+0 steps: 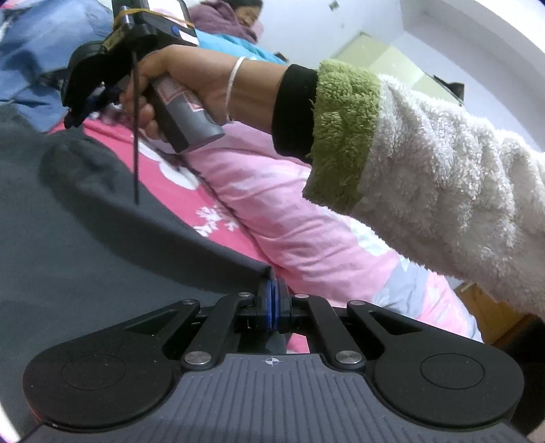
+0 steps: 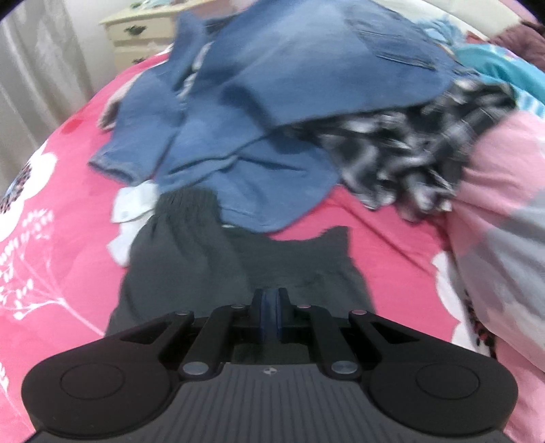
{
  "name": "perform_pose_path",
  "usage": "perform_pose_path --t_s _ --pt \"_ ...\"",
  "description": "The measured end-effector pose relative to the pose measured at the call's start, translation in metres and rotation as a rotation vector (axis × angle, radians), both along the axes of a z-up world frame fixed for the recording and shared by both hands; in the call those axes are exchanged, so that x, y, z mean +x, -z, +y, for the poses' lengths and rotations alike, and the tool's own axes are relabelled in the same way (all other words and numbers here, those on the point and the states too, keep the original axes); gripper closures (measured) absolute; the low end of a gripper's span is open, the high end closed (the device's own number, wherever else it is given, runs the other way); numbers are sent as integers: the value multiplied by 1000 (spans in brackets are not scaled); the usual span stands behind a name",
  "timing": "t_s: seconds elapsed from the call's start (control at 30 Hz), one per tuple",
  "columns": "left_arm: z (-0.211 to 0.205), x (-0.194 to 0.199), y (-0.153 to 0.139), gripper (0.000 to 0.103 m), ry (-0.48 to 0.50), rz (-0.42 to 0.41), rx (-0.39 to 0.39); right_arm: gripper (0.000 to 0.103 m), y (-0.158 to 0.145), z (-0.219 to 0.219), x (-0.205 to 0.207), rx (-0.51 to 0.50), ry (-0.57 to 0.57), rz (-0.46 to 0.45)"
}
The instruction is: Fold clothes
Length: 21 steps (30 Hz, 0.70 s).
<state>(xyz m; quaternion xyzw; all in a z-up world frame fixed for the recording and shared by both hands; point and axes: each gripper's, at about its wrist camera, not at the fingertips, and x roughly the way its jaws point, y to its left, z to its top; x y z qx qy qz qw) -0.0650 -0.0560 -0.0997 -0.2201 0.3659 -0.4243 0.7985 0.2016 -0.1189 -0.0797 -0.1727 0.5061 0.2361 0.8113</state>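
A dark grey garment (image 1: 85, 238) (image 2: 190, 259) lies spread on the pink floral bedsheet (image 2: 51, 238). My left gripper (image 1: 272, 293) is shut on a corner of it, and the cloth rises into the blue pads. In the right wrist view my right gripper (image 2: 271, 303) is shut at the garment's near edge, with the grey cloth running up to its closed pads. The left wrist view shows the right gripper (image 1: 73, 117) at upper left, held by a hand in a white and green fleece sleeve (image 1: 425, 163), its tips at the garment's far edge.
A pile of blue denim clothes (image 2: 272, 85) (image 1: 41, 51) lies beyond the grey garment, with a black-and-white patterned garment (image 2: 408, 163) and a white cloth (image 2: 129, 211) beside it. A pale pink quilt (image 1: 289, 204) (image 2: 494, 204) is bunched to the right. A cream dresser (image 2: 143, 30) stands behind; another person (image 1: 231, 17) sits beyond.
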Motion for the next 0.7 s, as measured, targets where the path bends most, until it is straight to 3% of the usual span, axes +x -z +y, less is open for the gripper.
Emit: perform_pose_path --t_s 0.3,0.5,0.63,0.7 --pt "-27 13 12 103 25 28 30 97 11 -60 20 77 89 38" --pt "-6 11 9 103 -9 44 -35 94 -46 -141 -13 62 59 -94" --pt "4 13 7 103 -27 67 -67 93 -77 -206 -65 30 111 -143" --pt "0 16 6 103 -32 87 -79 84 -94 -239 -100 70 150 -168"
